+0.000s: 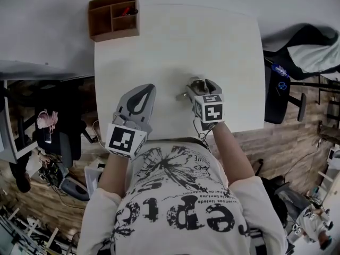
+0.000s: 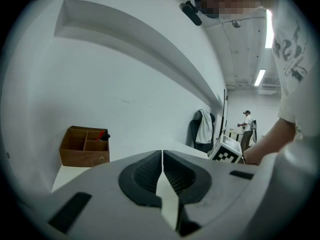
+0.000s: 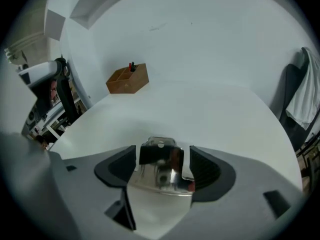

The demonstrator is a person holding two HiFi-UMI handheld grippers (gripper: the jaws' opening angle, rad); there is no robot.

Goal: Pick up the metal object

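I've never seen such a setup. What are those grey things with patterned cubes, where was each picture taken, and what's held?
A person holds a two-jaw gripper in each hand; there is no robot arm. One picture looks down from a camera on the person's head; the other two come from cameras on the grippers. The left gripper is shut and empty. The right gripper has its jaws apart around a shiny metal object, not clamping it. A wooden box stands at the far corner of the white table.
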